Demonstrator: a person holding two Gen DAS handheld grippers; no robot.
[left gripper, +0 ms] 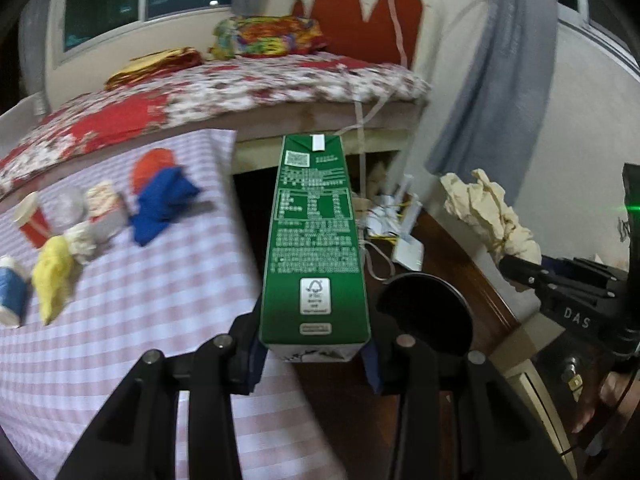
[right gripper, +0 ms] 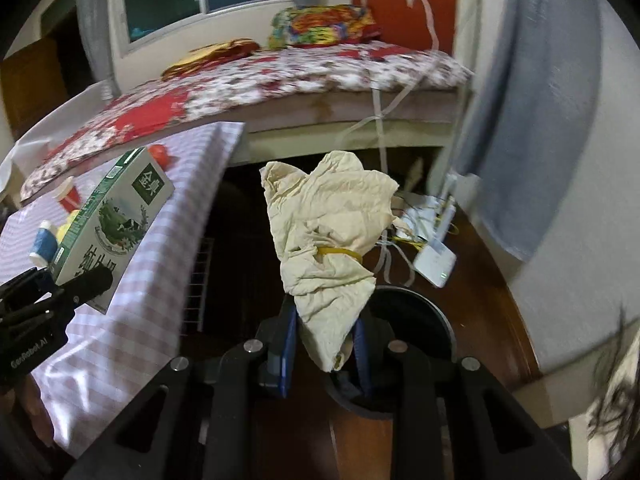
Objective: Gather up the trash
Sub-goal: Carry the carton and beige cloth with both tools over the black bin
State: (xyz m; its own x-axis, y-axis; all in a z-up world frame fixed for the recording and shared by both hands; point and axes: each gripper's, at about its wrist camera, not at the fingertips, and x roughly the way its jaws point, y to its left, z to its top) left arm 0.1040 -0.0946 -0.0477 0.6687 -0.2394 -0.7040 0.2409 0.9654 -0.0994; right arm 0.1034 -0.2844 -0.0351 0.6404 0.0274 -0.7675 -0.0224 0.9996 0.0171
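My left gripper (left gripper: pixel 314 354) is shut on a green milk carton (left gripper: pixel 314 240), held lengthwise beyond the table's right edge. The carton also shows in the right wrist view (right gripper: pixel 116 216). My right gripper (right gripper: pixel 324 352) is shut on a crumpled cream paper wad with a yellow rubber band (right gripper: pixel 326 240), held above a round black bin (right gripper: pixel 416 320) on the floor. The bin (left gripper: pixel 432 312) and the wad (left gripper: pixel 488 212) also show in the left wrist view, to the carton's right.
A table with a pink checked cloth (left gripper: pixel 120 320) carries a red cup (left gripper: pixel 34 220), a yellow wad (left gripper: pixel 54 276), a blue bag (left gripper: pixel 164 204), a blue-white roll (left gripper: pixel 12 288) and other litter. A bed (left gripper: pixel 240 88) stands behind. A white router and cables (right gripper: pixel 434 256) lie on the floor.
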